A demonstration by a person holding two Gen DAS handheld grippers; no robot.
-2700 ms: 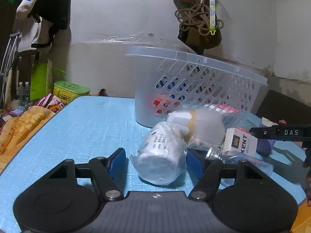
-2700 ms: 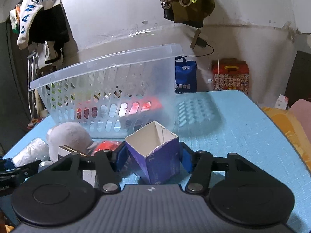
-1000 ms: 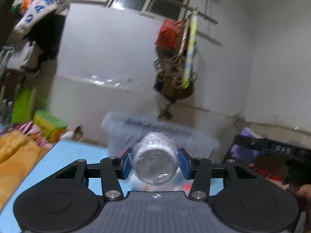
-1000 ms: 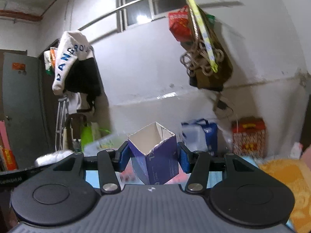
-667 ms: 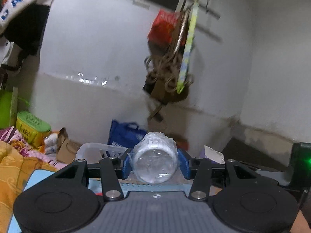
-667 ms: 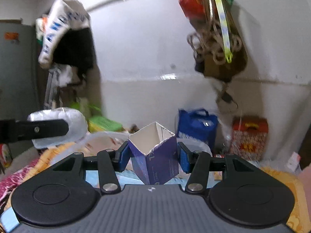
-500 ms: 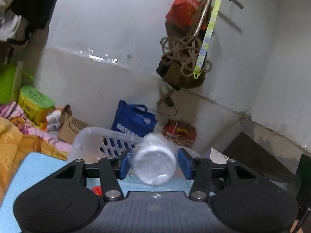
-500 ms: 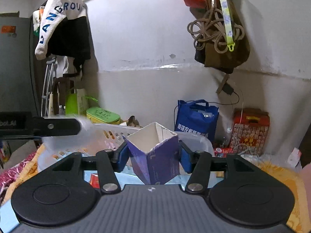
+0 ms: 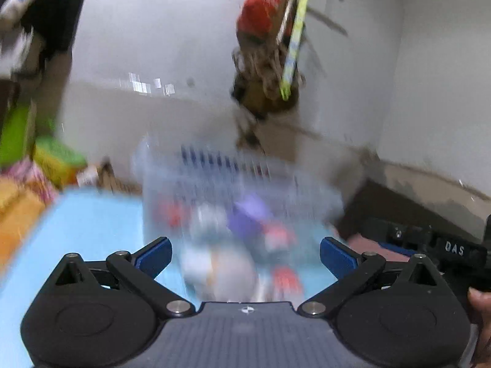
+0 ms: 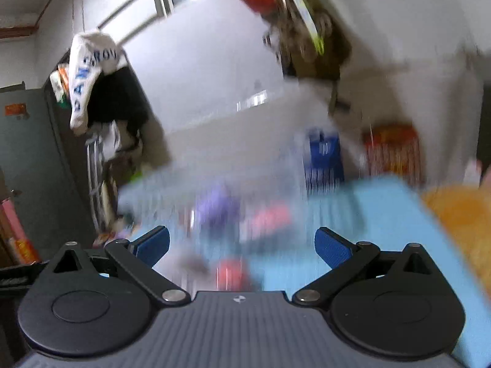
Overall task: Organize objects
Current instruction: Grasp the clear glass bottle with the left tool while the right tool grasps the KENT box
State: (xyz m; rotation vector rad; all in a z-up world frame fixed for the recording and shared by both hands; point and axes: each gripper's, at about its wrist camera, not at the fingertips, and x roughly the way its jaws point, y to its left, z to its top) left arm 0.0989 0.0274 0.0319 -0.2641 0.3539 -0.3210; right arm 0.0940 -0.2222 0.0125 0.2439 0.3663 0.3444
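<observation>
Blue tabletop (image 9: 92, 214) carries a clear slotted basket (image 9: 239, 184), blurred, straight ahead of both empty grippers; left gripper (image 9: 245, 253) and right gripper (image 10: 242, 245) have jaws wide apart, loose objects (image 9: 221, 273) nearest the left.

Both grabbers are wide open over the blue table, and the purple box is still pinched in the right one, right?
Not quite. The right gripper is open like the left gripper, but it holds nothing: the right wrist view shows an empty gap between its blue fingers. A blurry purple box shows ahead, seemingly in the clear basket. The blue table part is right.
</observation>
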